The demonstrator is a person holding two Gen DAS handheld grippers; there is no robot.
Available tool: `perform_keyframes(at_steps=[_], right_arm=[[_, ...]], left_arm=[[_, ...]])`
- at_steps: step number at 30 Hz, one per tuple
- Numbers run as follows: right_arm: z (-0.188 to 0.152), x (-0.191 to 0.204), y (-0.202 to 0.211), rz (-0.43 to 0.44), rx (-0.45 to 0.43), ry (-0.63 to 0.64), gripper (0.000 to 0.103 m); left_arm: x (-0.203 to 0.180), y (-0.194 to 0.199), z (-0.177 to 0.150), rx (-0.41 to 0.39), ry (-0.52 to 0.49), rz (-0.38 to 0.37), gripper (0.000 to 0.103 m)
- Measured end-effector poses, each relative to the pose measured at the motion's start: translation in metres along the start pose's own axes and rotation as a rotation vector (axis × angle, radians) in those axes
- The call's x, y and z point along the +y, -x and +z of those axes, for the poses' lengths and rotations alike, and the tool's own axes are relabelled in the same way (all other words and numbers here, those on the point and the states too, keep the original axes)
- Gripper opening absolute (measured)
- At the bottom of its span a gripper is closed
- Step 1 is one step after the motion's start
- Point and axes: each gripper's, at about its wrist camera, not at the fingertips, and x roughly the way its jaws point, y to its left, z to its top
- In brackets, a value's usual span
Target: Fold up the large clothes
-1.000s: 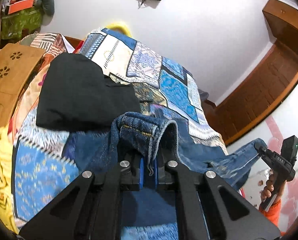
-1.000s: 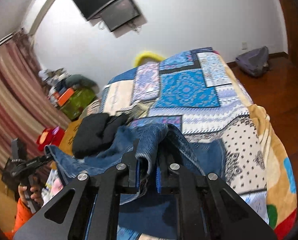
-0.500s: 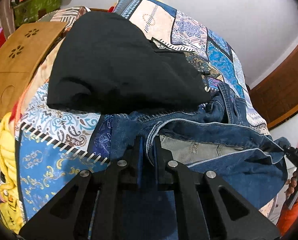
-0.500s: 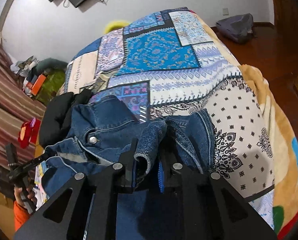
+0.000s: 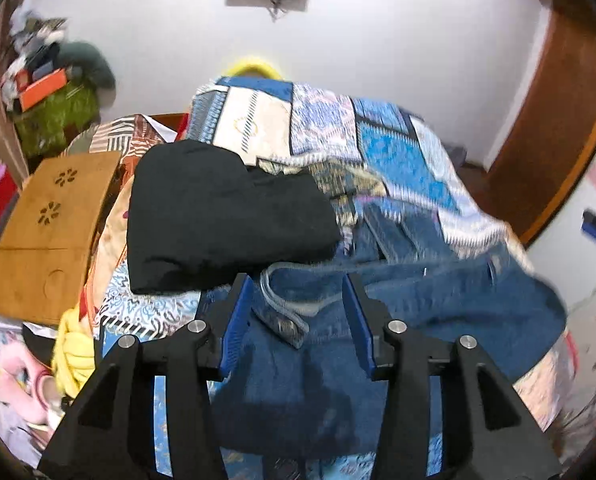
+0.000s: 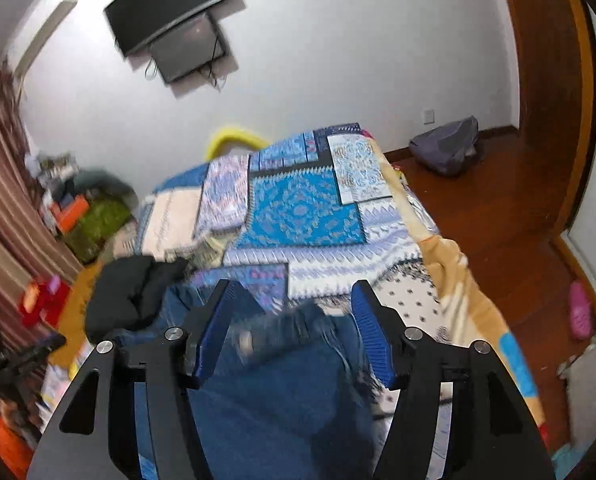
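i am letting go with my left gripper and right gripper, both jaws having just been spreading, so the denim jeans are lying loose between the pads on the patchwork bedspread. pulling away carelessly, i am risking a pad snagging the waistband and dragging the fold open against the black garment just beyond.

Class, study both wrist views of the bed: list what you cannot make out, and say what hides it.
- Denim garment, left wrist view: its near part is covered by the left claw.
- Denim's folded edge, right wrist view: smeared by motion blur between the fingers of the right claw.
- Black garment: what kind, unreadable.
- Person, right wrist view: cut off by the edge.
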Motion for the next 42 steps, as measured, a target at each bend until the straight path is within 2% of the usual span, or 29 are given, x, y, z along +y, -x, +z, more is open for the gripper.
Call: perform_keyframes(at_steps=[5,9,12,15,18,23,26,31,34,42], right_arm=[[-0.028,0.017,-0.024,0.004,0.143,0.118,0.057],[-0.054,0.03,-0.053,0.006,0.264,0.182,0.057],[-0.074,0.043,-0.074,0.024,0.347,0.222,0.057],[-0.087,0.058,-0.089,0.039,0.392,0.265,0.057],[-0.092,0.074,-0.108,0.041,0.422,0.309,0.057],[-0.095,0.089,-0.144,0.054,0.503,0.308,0.057],[-0.093,0.094,-0.16,0.029,0.507,0.314,0.057],[-0.082,0.088,-0.167,0.036,0.482,0.216,0.057],[-0.084,0.087,-0.16,0.04,0.474,0.209,0.057],[-0.106,0.094,-0.134,0.035,0.47,0.263,0.058]], left_arm=[[-0.013,-0.025,-0.024,0.109,-0.032,-0.027,0.049],[-0.014,-0.057,-0.048,0.218,-0.021,-0.047,0.049],[-0.015,-0.083,-0.062,0.294,-0.027,-0.029,0.049],[-0.011,-0.1,-0.065,0.301,-0.026,-0.012,0.05],[-0.005,-0.114,-0.054,0.298,-0.009,-0.005,0.051],[0.006,-0.149,-0.034,0.329,-0.007,0.034,0.052],[0.01,-0.163,-0.02,0.323,0.009,0.078,0.052],[0.023,-0.164,-0.014,0.303,0.13,0.051,0.052],[0.018,-0.154,-0.024,0.292,0.11,0.067,0.052],[0.006,-0.114,-0.053,0.283,0.085,0.033,0.052]])
